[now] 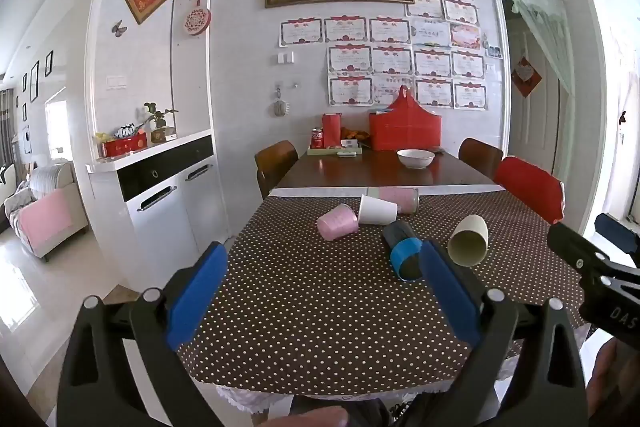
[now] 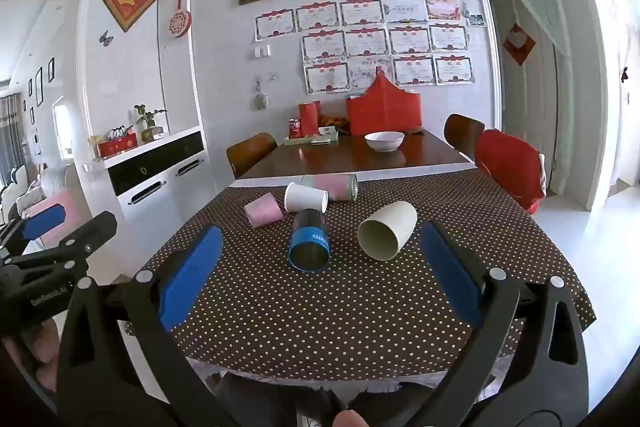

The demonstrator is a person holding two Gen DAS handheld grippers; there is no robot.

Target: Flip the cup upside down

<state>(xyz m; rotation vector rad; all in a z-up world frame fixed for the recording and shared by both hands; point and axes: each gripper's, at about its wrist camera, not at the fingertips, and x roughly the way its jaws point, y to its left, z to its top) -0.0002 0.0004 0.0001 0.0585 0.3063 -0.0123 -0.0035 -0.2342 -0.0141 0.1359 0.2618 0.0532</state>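
I have both grippers hovering above the near edge of the surface [image 2: 320,327], which wears a brown polka-dot cloth. The left gripper [image 1: 320,291] is spread wide and holds nothing; the right gripper [image 2: 320,279] is likewise wide and empty.

Five cups lie on their sides around the middle of the surface. Nearest my right gripper is the cream cup [image 2: 387,231], its mouth turned toward me and slightly left. Just beside it, toward the left edge, lies the blue-rimmed dark cup [image 2: 309,245], mouth also facing me. Behind those sit the white paper cup [image 2: 306,198], the pink cup [image 2: 264,215] and a pink tumbler with a metal rim [image 2: 334,187], clustered close together, the white one touching or nearly touching the tumbler.

I judge the cream cup the easiest first target: it looks light, thin-walled and smooth, so it may roll or crush under a hard squeeze. I would take it across the body near mid-length, jaws either side, then turn it mouth-down.

The blue-rimmed cup sits close enough to be nudged. A white bowl [image 2: 385,141] and red boxes at the far edge are well apart.
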